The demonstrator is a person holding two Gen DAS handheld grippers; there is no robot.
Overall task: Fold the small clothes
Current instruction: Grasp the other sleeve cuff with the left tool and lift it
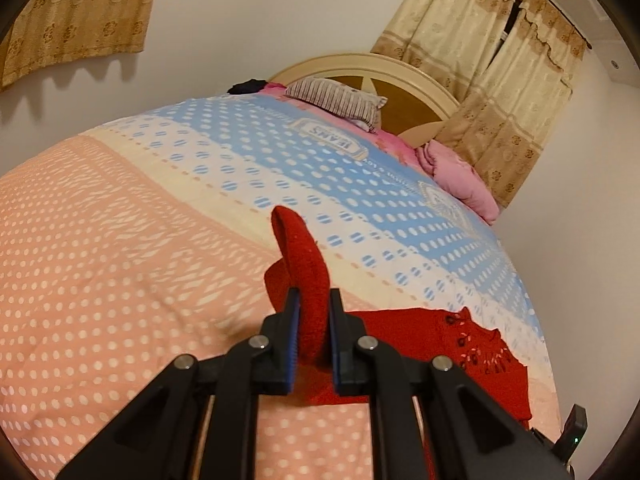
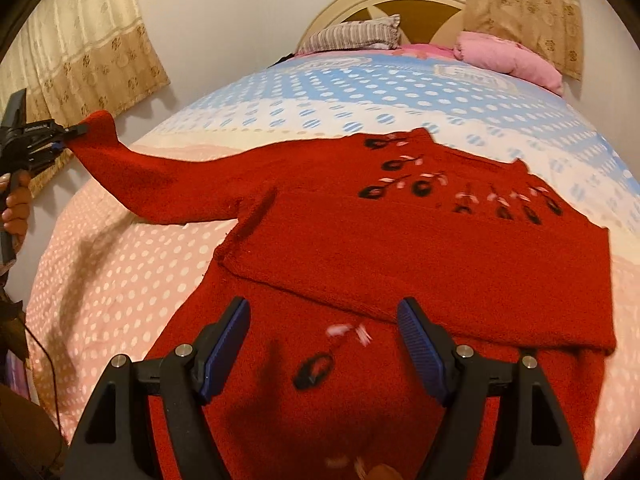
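Observation:
A small red knit sweater [image 2: 400,240] with black and pink flower stitching lies on the bed, its right side folded over the body. My left gripper [image 1: 314,300] is shut on the cuff of the left sleeve [image 1: 304,264] and holds it up off the bed; it also shows at the left edge of the right wrist view [image 2: 60,136], with the sleeve [image 2: 160,184] stretched out. My right gripper [image 2: 324,320] is open and empty, hovering over the sweater's lower body. The sweater body also shows in the left wrist view [image 1: 440,340].
The bed has a dotted quilt, pink [image 1: 100,260] near me and blue [image 1: 300,160] farther off. A striped pillow [image 1: 340,100] and pink bedding [image 1: 460,176] lie by the headboard [image 1: 400,80]. Curtains [image 1: 500,80] hang on the walls.

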